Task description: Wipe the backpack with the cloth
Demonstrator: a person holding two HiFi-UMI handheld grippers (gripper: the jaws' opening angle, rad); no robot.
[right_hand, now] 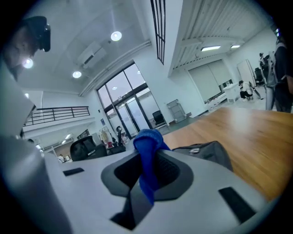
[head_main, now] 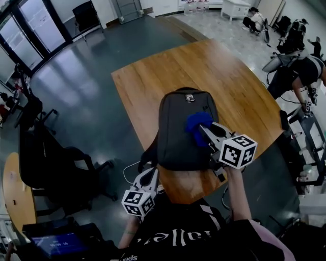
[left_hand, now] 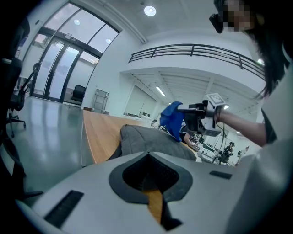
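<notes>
Your right gripper (head_main: pixel 204 131) jaws pinching the blue cloth (head_main: pixel 196 122) over the grey backpack (head_main: pixel 175 135) on the worktop (head_main: pixel 147 76), contact unclear, left gripper (head_main: pixel 151 176) jaws pressed together, empty, hiding the backpack's near corner

A large open office hall. The glass doors (head_main: pixel 30 28), black office chairs (head_main: pixel 84 14) and wooden worktop (head_main: pixel 147 76) show it, under a railed mezzanine (left_hand: pixel 197 48).

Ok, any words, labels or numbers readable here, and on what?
Nothing reads cleanly.
Shirt: white lettering, upside down and cut off, not legible.
Backpack badge: too small.
Screen at lower left: digits blurred.
Marker cubes: square patterns only, no words.
</notes>
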